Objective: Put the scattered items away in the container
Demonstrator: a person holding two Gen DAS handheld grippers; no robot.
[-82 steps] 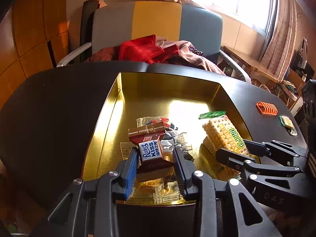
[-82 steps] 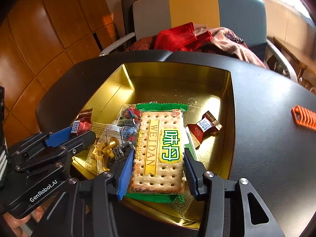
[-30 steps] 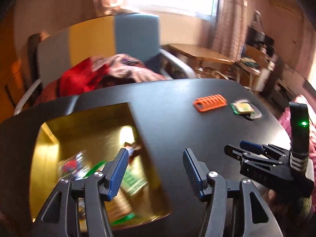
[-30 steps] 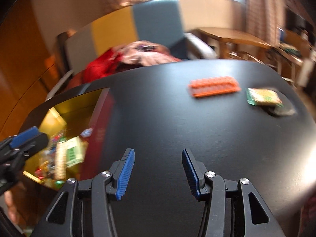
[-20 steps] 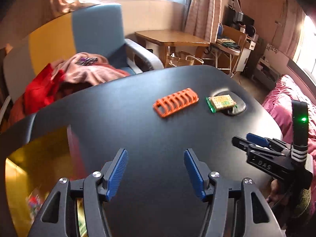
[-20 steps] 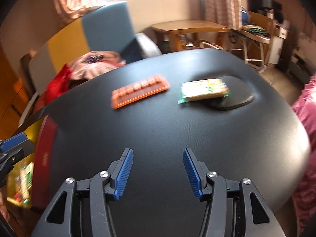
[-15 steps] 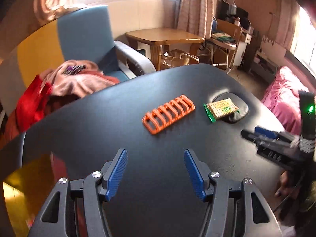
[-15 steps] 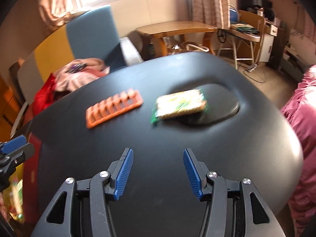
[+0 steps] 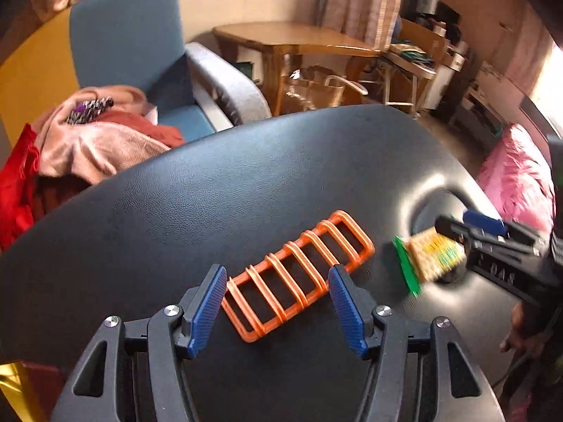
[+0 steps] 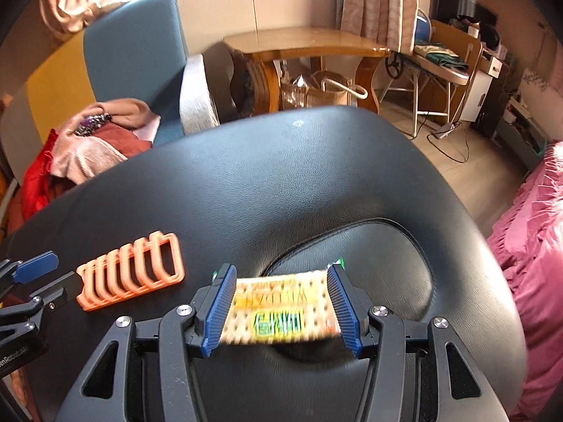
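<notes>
An orange ribbed plastic rack [image 9: 299,274] lies on the black table [image 9: 218,190]. My left gripper [image 9: 276,307] is open, with its blue fingers on either side of the rack's near end. A cracker packet [image 10: 281,313] with green edges lies on a black mouse pad [image 10: 387,256]. My right gripper [image 10: 279,307] is open and straddles the packet. The rack also shows in the right wrist view [image 10: 132,267], and the packet in the left wrist view [image 9: 425,258]. A gold corner of the container [image 9: 14,401] shows at bottom left.
A blue and yellow armchair [image 9: 126,45] with pink and red clothes [image 9: 88,140] stands behind the table. A wooden table [image 10: 306,44] and chairs stand farther back. Pink bedding [image 10: 535,246] lies to the right of the table edge.
Both grippers let go of their snacks in the gold tray, swung right across the table and closed in: the left now straddles the orange rack, the right the cracker packet.
</notes>
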